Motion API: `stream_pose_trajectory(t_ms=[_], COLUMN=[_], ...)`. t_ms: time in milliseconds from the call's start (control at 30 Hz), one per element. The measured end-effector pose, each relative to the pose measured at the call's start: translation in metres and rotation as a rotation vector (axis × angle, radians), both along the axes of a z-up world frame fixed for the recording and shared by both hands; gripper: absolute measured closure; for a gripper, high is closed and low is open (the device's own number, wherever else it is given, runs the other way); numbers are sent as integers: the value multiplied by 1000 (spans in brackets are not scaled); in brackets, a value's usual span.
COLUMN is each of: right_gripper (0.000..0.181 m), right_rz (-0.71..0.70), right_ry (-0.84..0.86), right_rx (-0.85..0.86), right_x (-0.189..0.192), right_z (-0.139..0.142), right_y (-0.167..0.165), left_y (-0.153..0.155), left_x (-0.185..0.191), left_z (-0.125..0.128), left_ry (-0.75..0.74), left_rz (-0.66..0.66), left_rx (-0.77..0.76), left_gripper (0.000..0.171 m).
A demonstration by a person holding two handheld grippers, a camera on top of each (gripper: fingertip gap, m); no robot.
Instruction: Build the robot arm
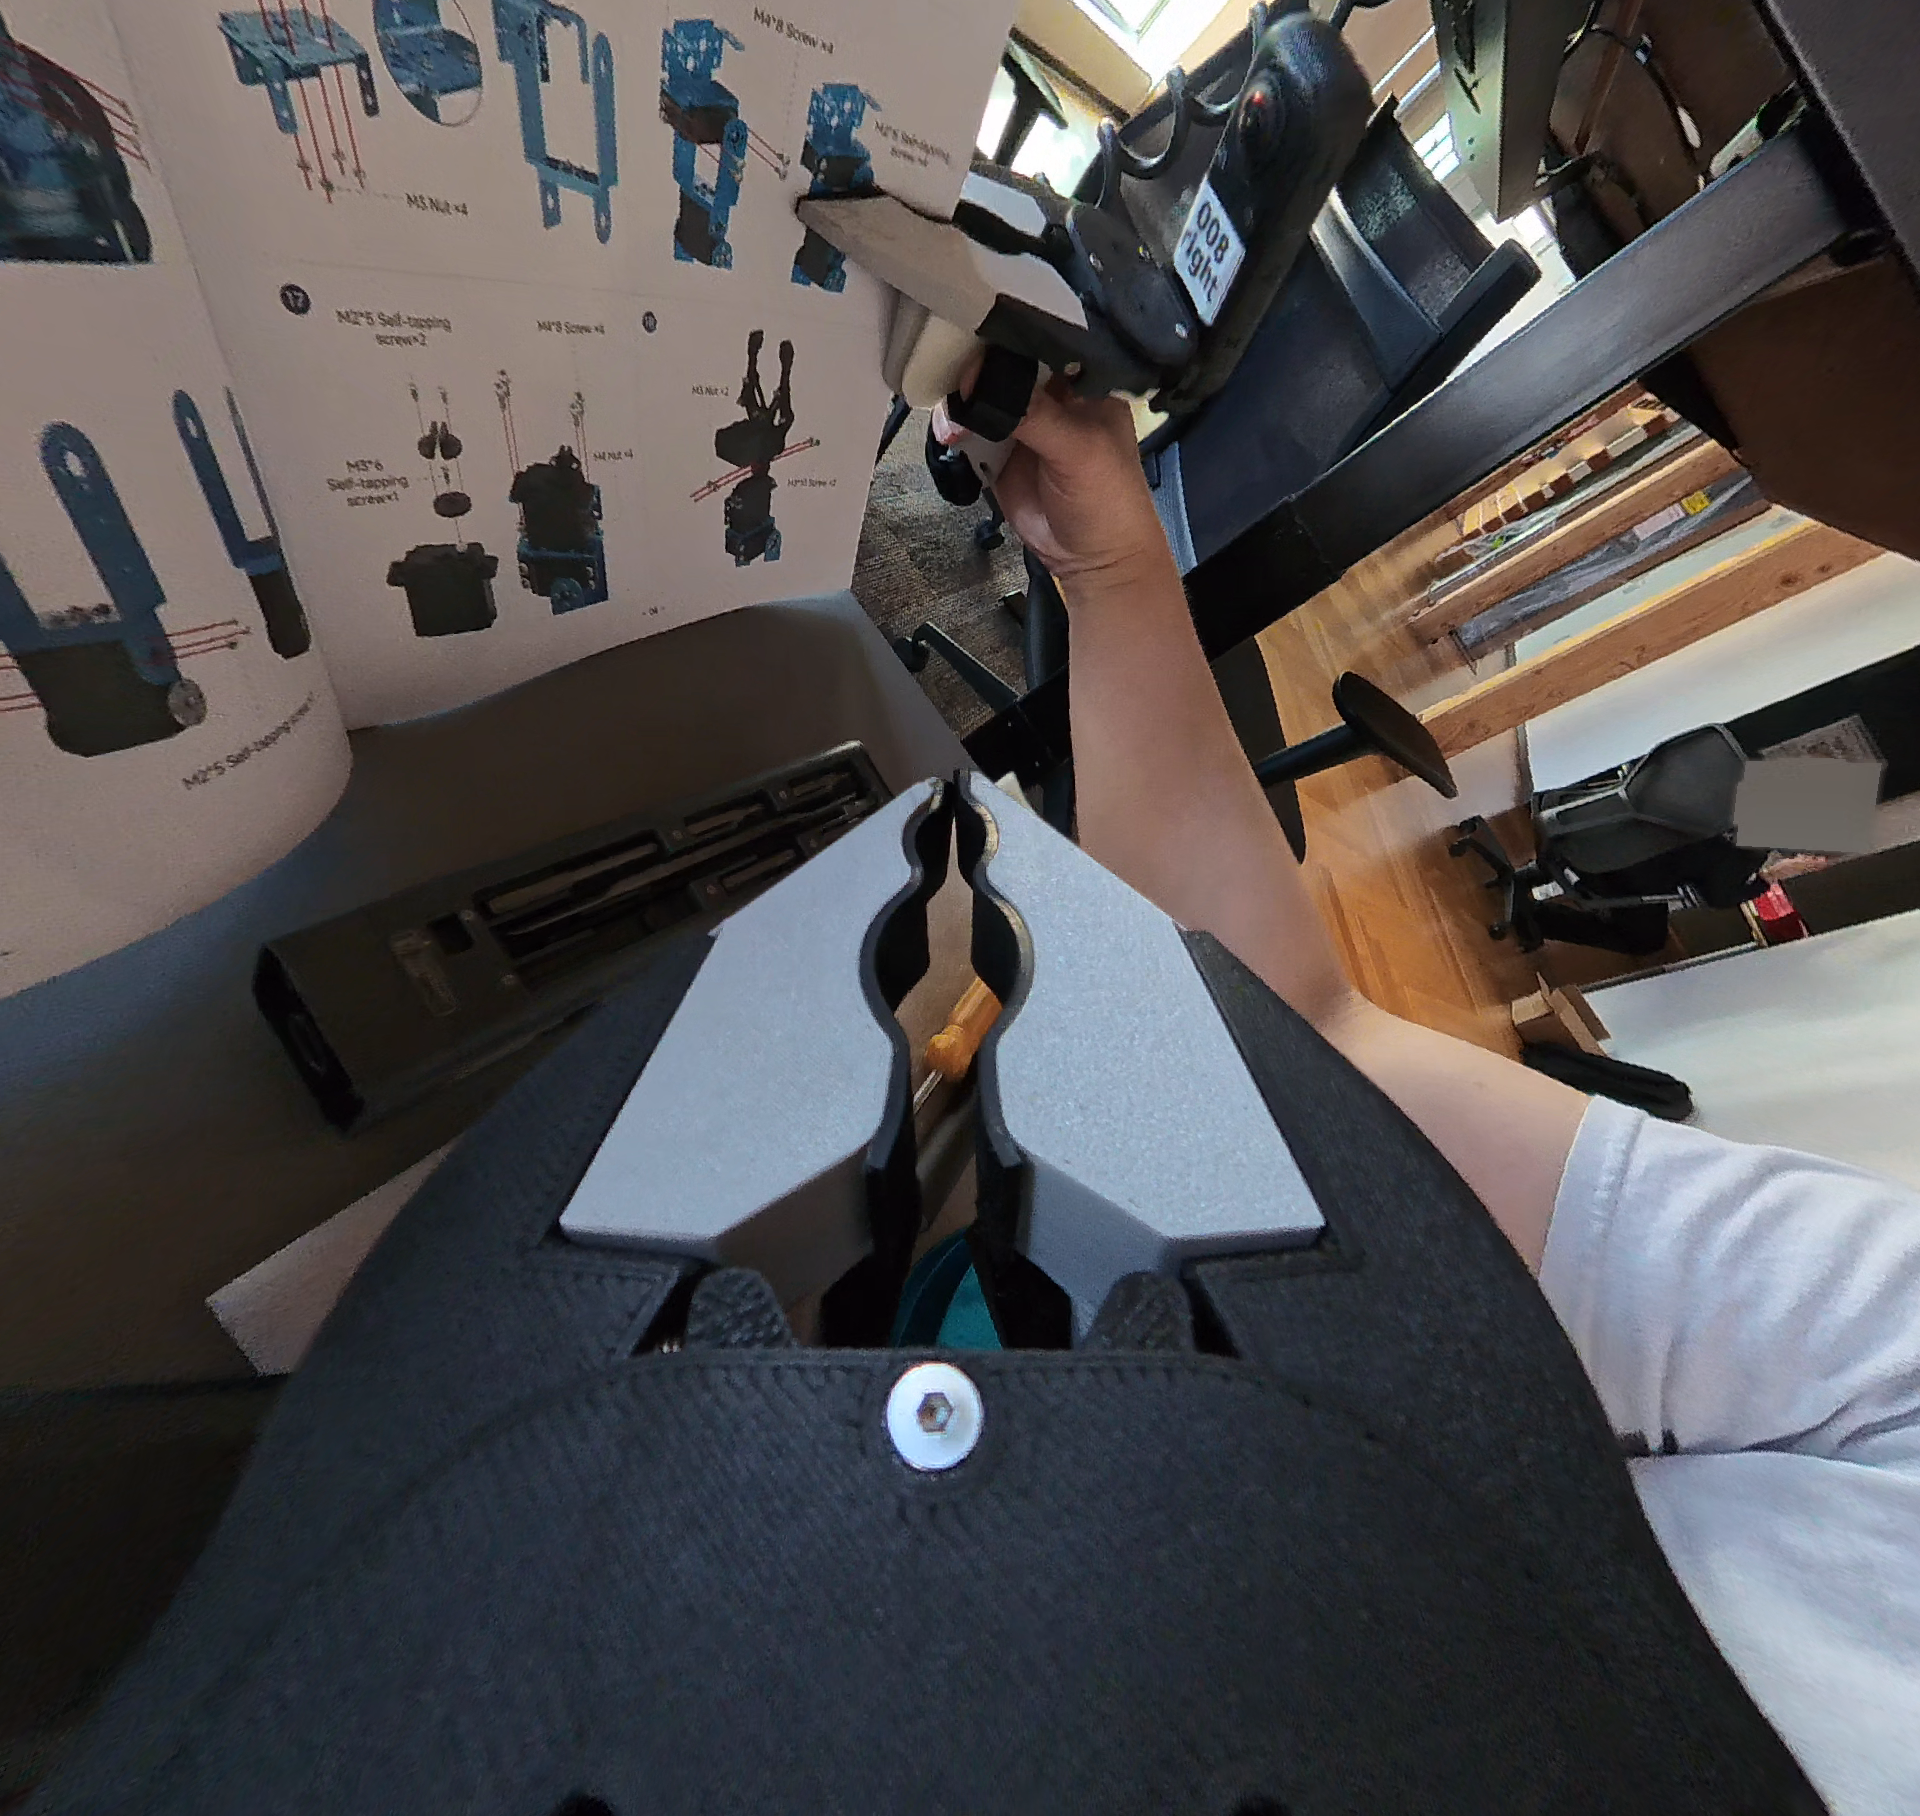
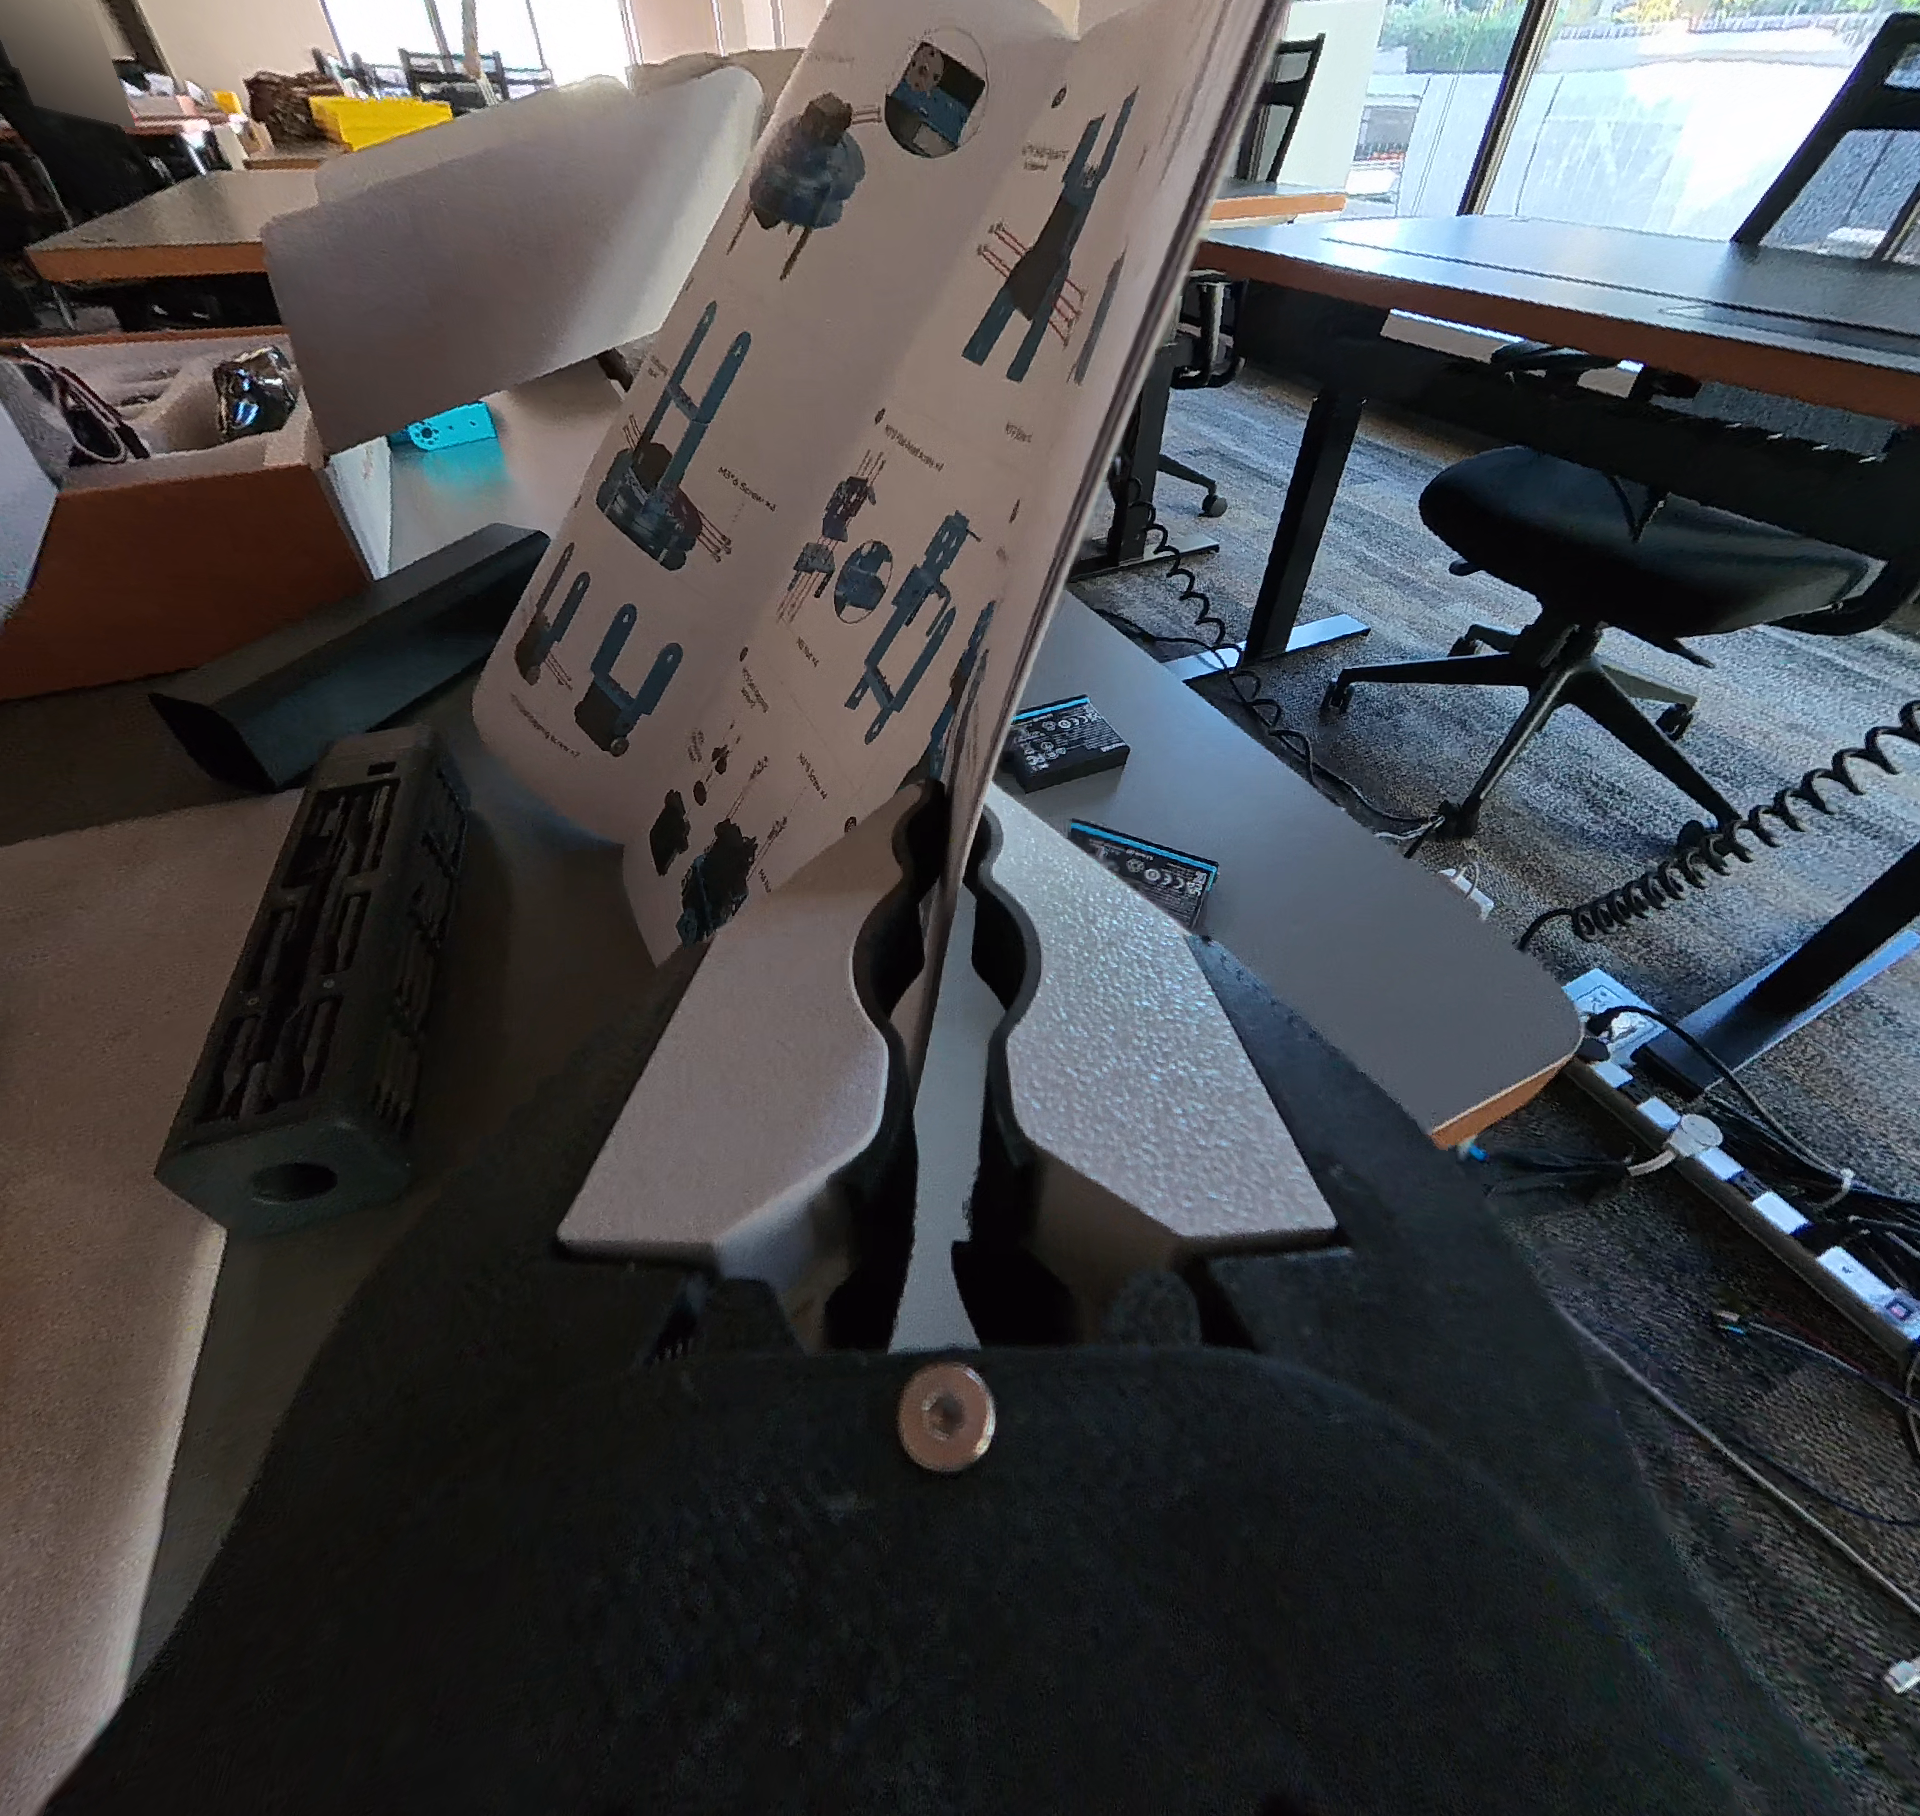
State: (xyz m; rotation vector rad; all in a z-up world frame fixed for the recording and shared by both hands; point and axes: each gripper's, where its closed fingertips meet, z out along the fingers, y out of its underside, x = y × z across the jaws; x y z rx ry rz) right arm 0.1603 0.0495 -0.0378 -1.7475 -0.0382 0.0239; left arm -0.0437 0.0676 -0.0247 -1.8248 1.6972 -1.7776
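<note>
The left tongs [image 1: 954, 792] are held low with the jaws brought together at the tips, nothing being pinched there. The right tongs [image 2: 961, 821] are raised and tilted, their jaws pressed onto the edge of a booklet [image 2: 852, 436]. In the left wrist view, the right tongs [image 1: 883, 228] are gripped by a bare hand [image 1: 1060, 478], the forearm stretched upward from a white sleeve [image 1: 1714, 1299].
</note>
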Motion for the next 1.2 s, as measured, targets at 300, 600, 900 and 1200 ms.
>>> stream_pose_trajectory(t_ms=[300, 600, 900, 1200], right_gripper=[181, 181, 181, 181], right_rz=[-1, 4, 12, 16], right_ry=[107, 75, 45, 40], right_rx=[-48, -41, -25, -21], right_x=[2, 1, -1, -2], right_z=[-7, -7, -6, -5], right_y=[1, 2, 0, -1], left_y=[-7, -6, -6, -6], left_x=[-1, 0, 1, 1], left_z=[0, 1, 3, 6], left_ry=[4, 5, 4, -3], left_rz=[-20, -19, -21, -19], left_rx=[10, 0, 2, 9], left_gripper=[171, 171, 171, 171])
